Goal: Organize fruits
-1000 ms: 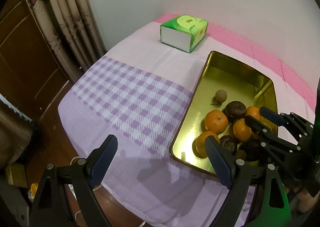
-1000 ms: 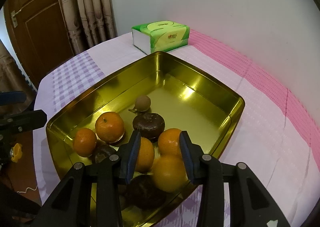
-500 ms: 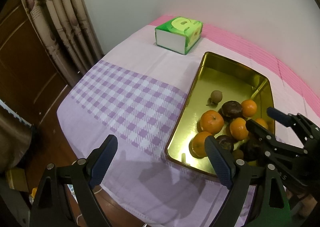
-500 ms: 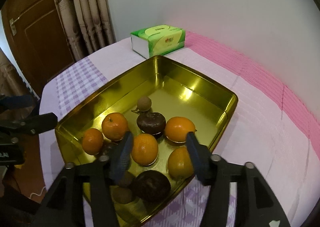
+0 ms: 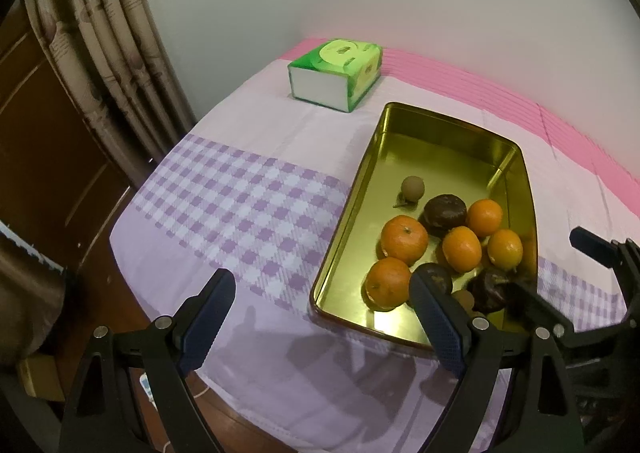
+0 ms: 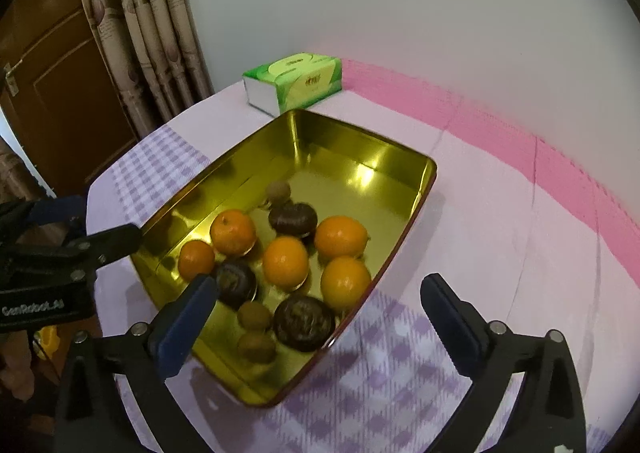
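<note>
Fruits are lying clustered at the near end of the gold tray [image 6: 416, 189]: five oranges [image 6: 285, 262], three dark round fruits [image 6: 304, 323] and three small brown ones [image 6: 253, 316]. The right gripper [image 6: 318, 327] is spreading wide and holding nothing; a second ago it was closed on an orange [image 6: 345, 282], which is now resting near the tray's right wall, so that placement is judged complete. The left gripper [image 5: 322, 327] is hovering wide open and empty over the checked tablecloth [image 5: 240, 209], beside the tray's near corner. Farther back, a green tissue box [image 6: 294, 87] is sitting near the wall. The left gripper's finger is hiding some of the nearest fruit in its own view, and motion blur is softening the right wrist view.
</note>
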Action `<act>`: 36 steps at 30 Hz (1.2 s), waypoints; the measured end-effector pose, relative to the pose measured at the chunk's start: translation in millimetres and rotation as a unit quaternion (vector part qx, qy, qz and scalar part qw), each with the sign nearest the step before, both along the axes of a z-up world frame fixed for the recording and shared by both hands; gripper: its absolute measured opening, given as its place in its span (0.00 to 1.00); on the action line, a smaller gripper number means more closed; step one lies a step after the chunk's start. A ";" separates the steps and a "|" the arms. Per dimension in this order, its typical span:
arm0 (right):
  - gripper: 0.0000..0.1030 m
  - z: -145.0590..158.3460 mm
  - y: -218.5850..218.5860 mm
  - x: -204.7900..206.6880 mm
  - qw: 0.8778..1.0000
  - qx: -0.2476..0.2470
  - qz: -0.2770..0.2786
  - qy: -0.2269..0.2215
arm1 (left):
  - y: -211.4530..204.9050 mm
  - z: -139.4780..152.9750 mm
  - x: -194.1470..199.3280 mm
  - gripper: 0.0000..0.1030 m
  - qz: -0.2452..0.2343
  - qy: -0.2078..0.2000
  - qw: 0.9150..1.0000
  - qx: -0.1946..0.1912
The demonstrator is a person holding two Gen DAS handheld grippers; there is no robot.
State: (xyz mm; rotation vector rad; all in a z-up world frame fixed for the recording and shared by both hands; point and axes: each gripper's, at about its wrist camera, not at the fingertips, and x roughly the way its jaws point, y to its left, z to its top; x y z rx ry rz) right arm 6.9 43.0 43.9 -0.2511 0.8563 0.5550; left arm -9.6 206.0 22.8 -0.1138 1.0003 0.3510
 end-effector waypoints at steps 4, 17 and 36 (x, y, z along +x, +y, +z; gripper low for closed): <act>0.99 1.8 -4.8 -8.1 1.000 0.009 -0.004 0.002 | -2.8 0.3 -0.9 0.86 -0.004 -0.002 1.000 0.002; 0.99 -4.2 -12.6 -14.2 1.000 0.005 -0.018 0.006 | -13.3 0.9 -1.6 0.90 -0.018 -0.004 1.000 0.014; 0.99 -8.7 -6.7 -18.9 1.000 -0.012 -0.007 0.014 | -14.1 0.3 -1.9 0.91 -0.018 -0.003 1.000 0.014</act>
